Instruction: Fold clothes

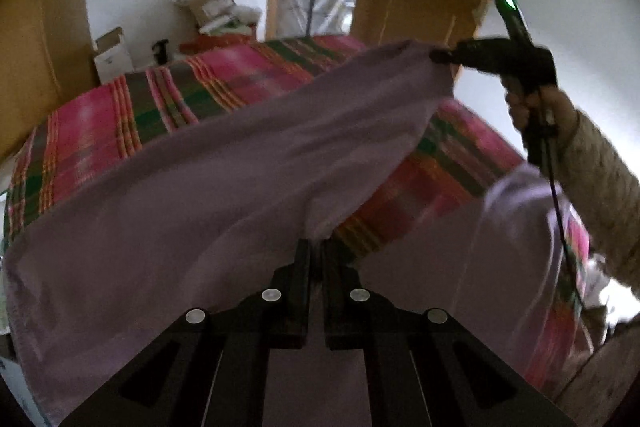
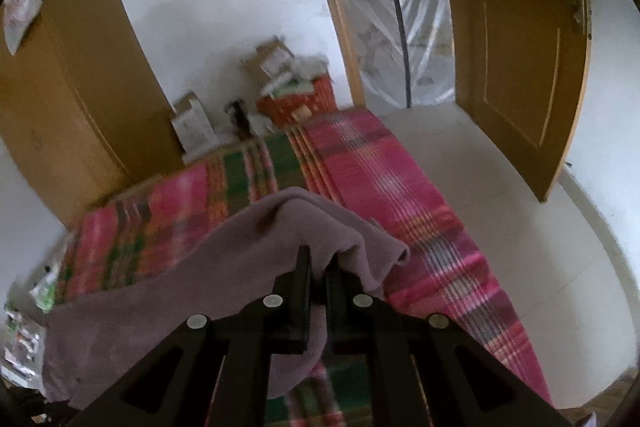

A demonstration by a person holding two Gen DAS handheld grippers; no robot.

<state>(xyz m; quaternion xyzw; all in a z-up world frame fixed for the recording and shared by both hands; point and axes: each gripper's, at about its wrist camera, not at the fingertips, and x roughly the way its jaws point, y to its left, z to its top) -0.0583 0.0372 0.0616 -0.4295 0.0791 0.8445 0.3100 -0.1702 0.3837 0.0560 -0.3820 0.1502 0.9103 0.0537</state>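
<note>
So this looks pretty early in the folding, as far as I can judge. The purple cloth (image 1: 224, 179) is lifted up and stretched across the middle of the left wrist view, hanging above the bed with the pink and green plaid blanket (image 1: 92, 131). No neat fold shows anywhere; it's just spread in the air between the two grippers. I can't even tell whether it's a towel or a garment.

The left gripper (image 1: 316, 247) at bottom centre of its own view has its fingers pinched nearly together with a bit of the cloth's edge bunched between them. The right gripper (image 1: 438, 57) shows up at upper right of that same view, clamped on the far corner, with the person's hand (image 1: 532, 107) and a knitted sleeve (image 1: 604, 179) behind it. In its own view the right gripper (image 2: 318, 259) is also narrow, with cloth draped over and between the fingers.

What's left, I'd guess: lay it flat on the blanket, bring the edges together, and do the actual folds. Basically everything.

Containers: a few open cardboard boxes (image 2: 192, 125) sit on the floor by the white wall at upper centre, plus a red box (image 2: 304, 105) with papers or packets poking out. Too blurry to say what's really inside.
</note>
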